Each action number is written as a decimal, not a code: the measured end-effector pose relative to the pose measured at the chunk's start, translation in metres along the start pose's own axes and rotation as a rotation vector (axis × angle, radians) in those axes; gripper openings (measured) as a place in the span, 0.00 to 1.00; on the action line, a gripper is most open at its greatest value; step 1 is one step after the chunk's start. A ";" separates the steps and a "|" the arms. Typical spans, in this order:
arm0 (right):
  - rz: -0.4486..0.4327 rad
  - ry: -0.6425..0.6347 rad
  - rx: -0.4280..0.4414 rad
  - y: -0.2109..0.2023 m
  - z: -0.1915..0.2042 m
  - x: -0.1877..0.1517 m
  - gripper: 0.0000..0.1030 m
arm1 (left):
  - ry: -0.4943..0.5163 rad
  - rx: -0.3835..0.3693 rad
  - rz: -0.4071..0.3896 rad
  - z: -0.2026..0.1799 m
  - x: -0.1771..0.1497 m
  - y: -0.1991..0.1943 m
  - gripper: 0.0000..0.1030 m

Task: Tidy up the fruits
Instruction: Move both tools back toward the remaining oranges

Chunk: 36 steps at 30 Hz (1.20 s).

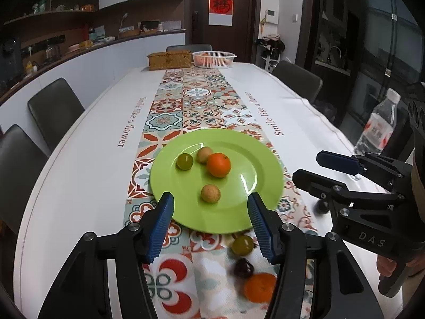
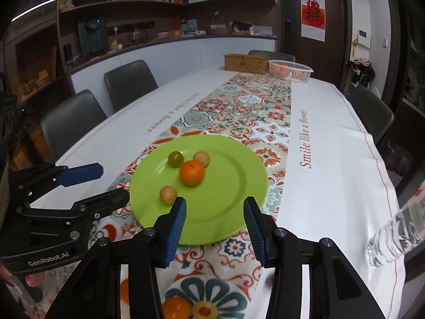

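A green plate lies on the patterned runner. On it are an orange, a green fruit and two tan round fruits. Off the plate, near me, lie a green fruit, a dark fruit and an orange. My left gripper is open and empty over the plate's near rim. My right gripper is open and empty over the plate's near edge; it also shows in the left wrist view.
A clear water bottle stands at the table's right edge. A white basket with oranges and a wicker box sit at the far end. Dark chairs line both sides of the table.
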State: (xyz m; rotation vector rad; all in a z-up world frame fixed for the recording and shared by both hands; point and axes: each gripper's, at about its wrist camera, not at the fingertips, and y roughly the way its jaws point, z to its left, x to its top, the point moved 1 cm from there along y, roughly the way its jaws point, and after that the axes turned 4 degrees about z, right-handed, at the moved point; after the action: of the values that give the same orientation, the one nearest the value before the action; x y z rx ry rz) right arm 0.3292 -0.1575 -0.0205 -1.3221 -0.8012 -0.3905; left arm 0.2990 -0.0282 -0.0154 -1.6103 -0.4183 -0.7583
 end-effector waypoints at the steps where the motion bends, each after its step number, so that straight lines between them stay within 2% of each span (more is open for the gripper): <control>1: -0.007 -0.001 -0.001 -0.005 0.001 -0.001 0.50 | 0.000 -0.003 -0.007 -0.002 -0.001 -0.007 0.56; 13: -0.056 -0.028 0.010 -0.061 0.006 -0.024 0.50 | -0.005 -0.009 -0.060 -0.029 -0.025 -0.057 0.60; 25: -0.037 -0.001 -0.014 -0.084 -0.009 -0.053 0.50 | -0.093 -0.041 0.007 -0.052 -0.056 -0.065 0.60; 28: -0.026 0.015 -0.018 -0.086 -0.013 -0.060 0.50 | -0.103 -0.022 0.014 -0.056 -0.064 -0.067 0.60; 36: 0.010 0.023 0.002 -0.084 -0.015 -0.081 0.50 | -0.093 -0.037 0.064 -0.065 -0.086 -0.056 0.60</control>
State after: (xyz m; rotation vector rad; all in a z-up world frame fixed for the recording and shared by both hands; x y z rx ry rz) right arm 0.2218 -0.2063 -0.0191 -1.3168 -0.7752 -0.3967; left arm 0.1846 -0.0681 -0.0302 -1.6904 -0.4196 -0.6471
